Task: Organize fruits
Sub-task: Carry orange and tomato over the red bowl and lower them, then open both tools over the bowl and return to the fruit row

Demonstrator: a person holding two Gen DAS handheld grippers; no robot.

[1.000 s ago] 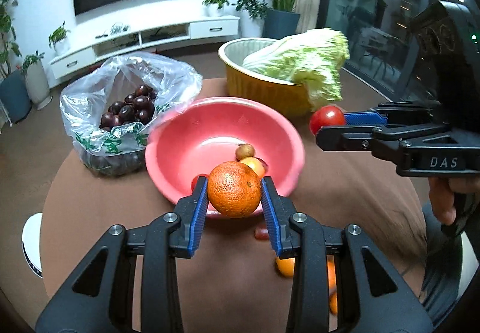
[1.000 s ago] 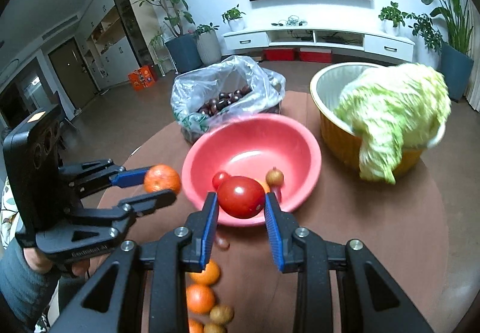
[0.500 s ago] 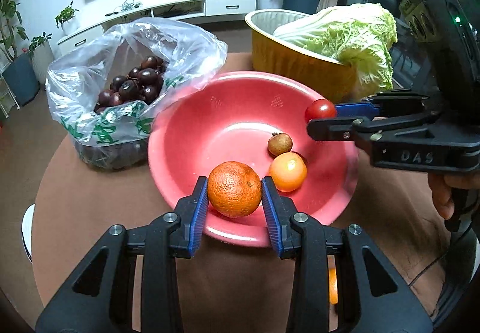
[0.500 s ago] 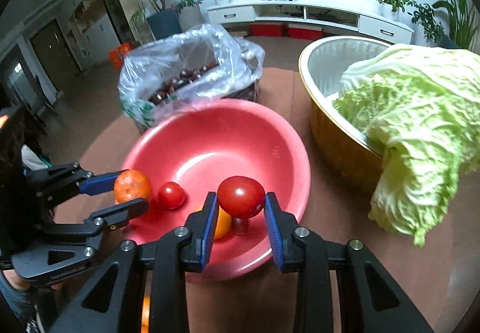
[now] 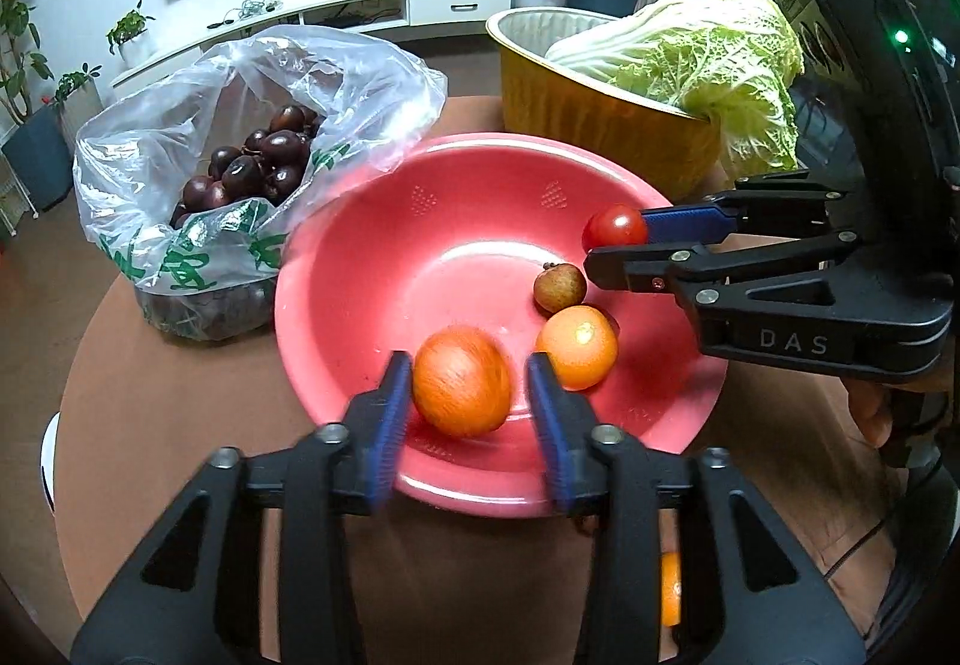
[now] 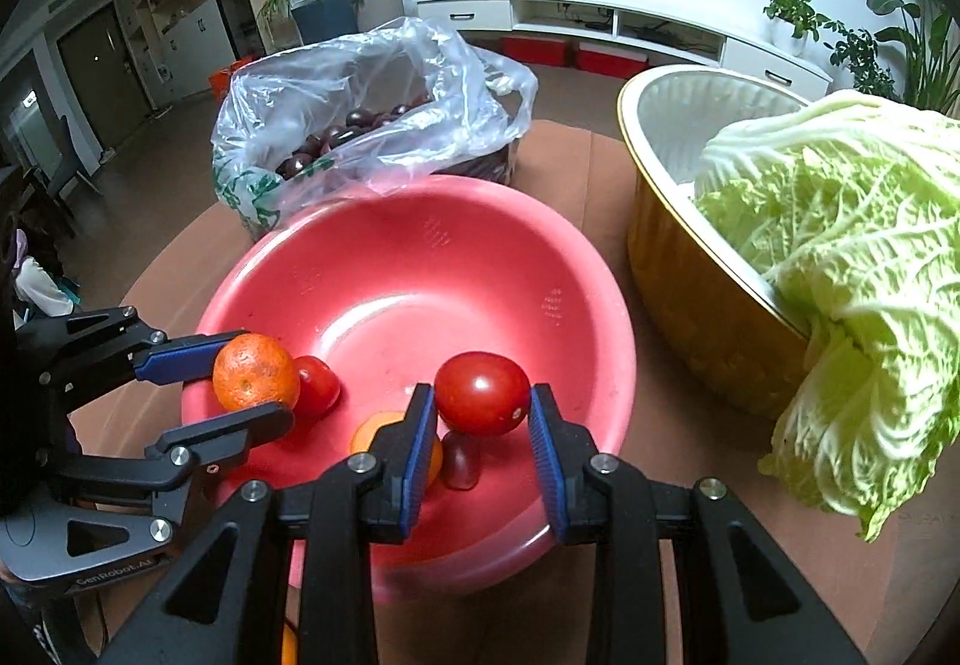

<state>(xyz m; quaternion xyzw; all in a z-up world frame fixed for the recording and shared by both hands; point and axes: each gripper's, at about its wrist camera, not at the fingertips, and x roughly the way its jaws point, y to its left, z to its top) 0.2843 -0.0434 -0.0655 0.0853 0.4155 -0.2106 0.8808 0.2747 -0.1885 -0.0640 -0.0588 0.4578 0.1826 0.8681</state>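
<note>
A pink bowl (image 5: 420,173) (image 6: 480,221) sits mid-table. My left gripper (image 5: 468,362) (image 6: 264,374) hangs over its near rim and its jaws are opening. A blurred orange (image 5: 461,382) (image 6: 255,371) lies between the pads, with a gap showing beside it. My right gripper (image 6: 480,390) (image 5: 618,242) is over the bowl's other side, shut on a red tomato (image 6: 482,394) (image 5: 615,226). In the bowl lie a small orange fruit (image 5: 577,338), a brown longan-like fruit (image 5: 560,286) and a small tomato (image 6: 317,386).
A clear plastic bag (image 5: 252,65) of dark plums stands left of the bowl. Behind it on the right, a gold basin (image 5: 576,95) holds a napa cabbage (image 5: 720,59). Another orange (image 5: 670,587) lies on the brown round table (image 5: 150,425) by my fingers.
Both grippers moved forward and down over the bowl. The left jaws have since spread and the orange is slipping free. The right still grips its tomato.
</note>
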